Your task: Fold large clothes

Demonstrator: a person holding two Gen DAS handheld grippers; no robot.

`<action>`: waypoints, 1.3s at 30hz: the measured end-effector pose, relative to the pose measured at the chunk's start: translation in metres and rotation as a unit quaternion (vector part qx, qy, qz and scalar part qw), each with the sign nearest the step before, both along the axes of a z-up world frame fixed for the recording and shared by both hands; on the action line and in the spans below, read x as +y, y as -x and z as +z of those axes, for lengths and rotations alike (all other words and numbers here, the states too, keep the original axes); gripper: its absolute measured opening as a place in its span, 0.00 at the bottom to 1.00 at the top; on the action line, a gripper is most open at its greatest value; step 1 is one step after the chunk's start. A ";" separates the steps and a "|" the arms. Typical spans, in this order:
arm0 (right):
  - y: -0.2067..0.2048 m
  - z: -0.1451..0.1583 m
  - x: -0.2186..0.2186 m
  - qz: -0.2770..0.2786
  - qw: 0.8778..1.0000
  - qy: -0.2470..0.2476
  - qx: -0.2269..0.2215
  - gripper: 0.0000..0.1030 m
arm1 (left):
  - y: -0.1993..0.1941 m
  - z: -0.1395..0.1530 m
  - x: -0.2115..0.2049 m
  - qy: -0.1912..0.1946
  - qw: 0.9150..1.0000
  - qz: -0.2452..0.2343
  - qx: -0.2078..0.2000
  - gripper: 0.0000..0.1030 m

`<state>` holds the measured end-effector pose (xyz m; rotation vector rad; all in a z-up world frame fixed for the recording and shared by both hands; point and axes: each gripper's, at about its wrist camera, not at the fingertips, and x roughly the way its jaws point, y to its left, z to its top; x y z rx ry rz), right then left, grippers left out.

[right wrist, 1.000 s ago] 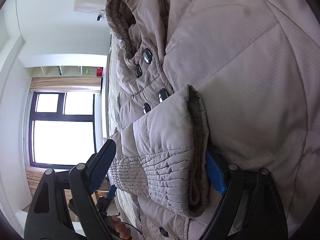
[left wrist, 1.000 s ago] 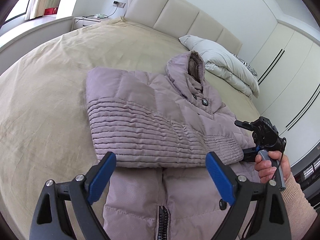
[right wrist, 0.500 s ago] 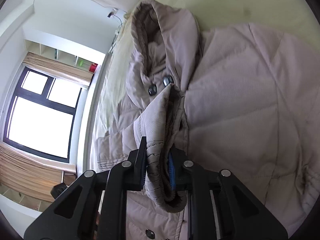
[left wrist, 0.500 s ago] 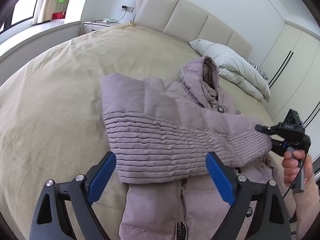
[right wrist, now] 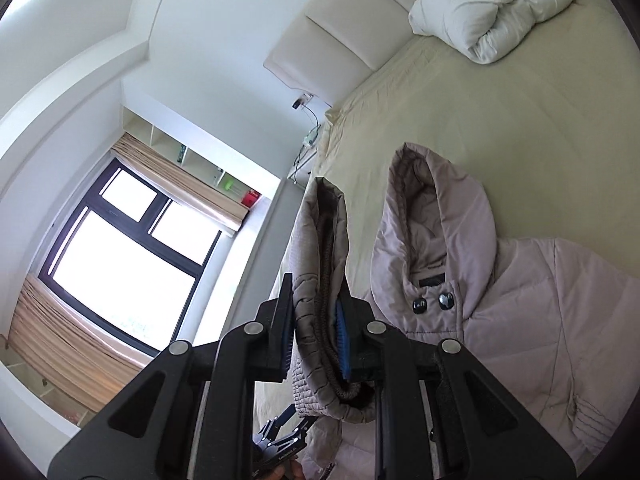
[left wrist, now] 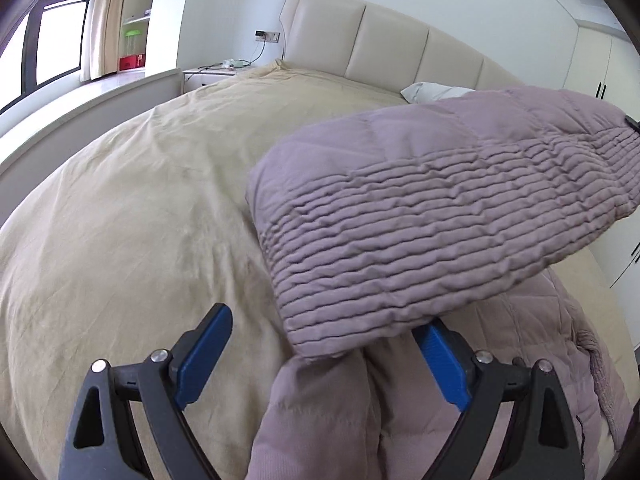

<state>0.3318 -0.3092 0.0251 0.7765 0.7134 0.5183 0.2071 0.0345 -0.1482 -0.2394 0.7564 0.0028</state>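
Above the bed (left wrist: 140, 200), the right gripper (right wrist: 316, 336) clamps the one jacket's (right wrist: 540, 304) sleeve cuff (right wrist: 320, 280), while the left gripper (left wrist: 324, 356) hovers with jaws spread.

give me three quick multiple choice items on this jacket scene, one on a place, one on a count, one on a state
1. Where does the white pillow lie?
A. by the padded headboard
B. on the floor
C. on the window sill

2. How many dark snap buttons show below the hood of the mauve quilted jacket?
A. none
B. two
C. six

3. What is the right gripper doing?
A. hanging open
B. shut on nothing
C. shut on the jacket's ribbed sleeve cuff

Answers: 1 A, the pillow sits at the bed's head end. 2 B, one pair shows in the right wrist view. 3 C, both pads press the cuff.
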 end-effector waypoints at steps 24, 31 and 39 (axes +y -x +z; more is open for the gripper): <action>0.055 -0.237 -0.080 -0.120 0.973 0.004 0.195 0.16 | 0.026 -0.003 0.031 -0.053 0.996 -0.009 0.075 0.66; 0.054 -0.222 -0.075 -0.120 0.974 0.036 0.189 0.16 | -0.026 0.036 0.009 -0.042 0.998 -0.048 0.001 0.63; 0.046 -0.221 -0.072 -0.114 0.973 0.069 0.189 0.16 | -0.093 -0.039 0.003 -0.095 0.988 -0.068 0.099 0.48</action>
